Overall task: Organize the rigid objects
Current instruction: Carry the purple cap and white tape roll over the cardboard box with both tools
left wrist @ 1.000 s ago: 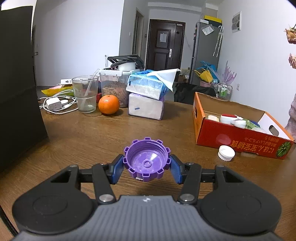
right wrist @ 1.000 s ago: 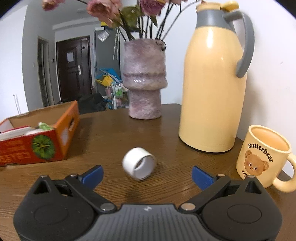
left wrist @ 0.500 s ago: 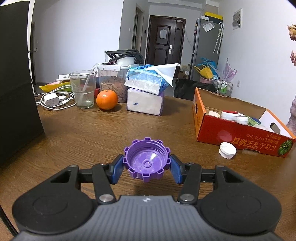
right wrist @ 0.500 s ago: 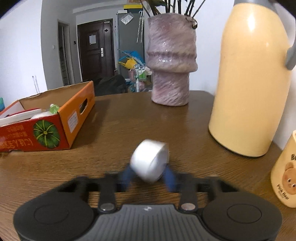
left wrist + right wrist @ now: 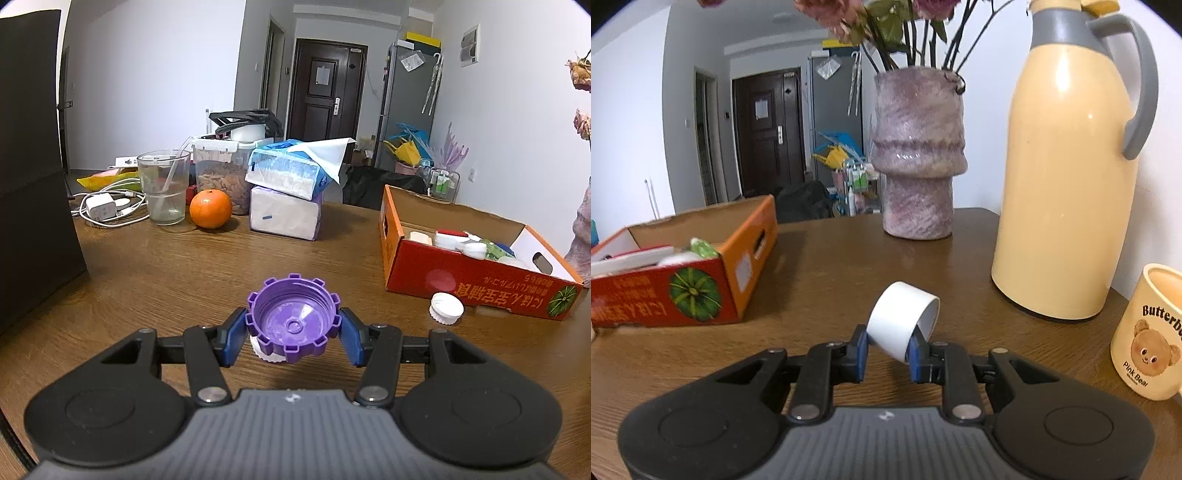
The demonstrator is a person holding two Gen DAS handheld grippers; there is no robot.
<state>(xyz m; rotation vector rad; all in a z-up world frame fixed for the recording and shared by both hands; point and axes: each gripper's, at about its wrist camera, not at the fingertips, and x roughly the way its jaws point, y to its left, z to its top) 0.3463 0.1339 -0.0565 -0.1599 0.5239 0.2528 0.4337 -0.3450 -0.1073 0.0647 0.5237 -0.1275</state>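
Left wrist view: my left gripper (image 5: pixel 291 334) is clamped on a purple cap (image 5: pixel 291 319), open side up, just above the desk (image 5: pixel 166 273). Ahead and to its right sits the box (image 5: pixel 461 280) holding other caps, with a white cap (image 5: pixel 446 308) on the desk touching its front wall. In the right wrist view, my right gripper (image 5: pixel 888 350) has closed on a white ring (image 5: pixel 903 321), tilted between the pads. The box (image 5: pixel 701 288) lies ahead to its left, a thermos (image 5: pixel 1067 177) ahead to its right.
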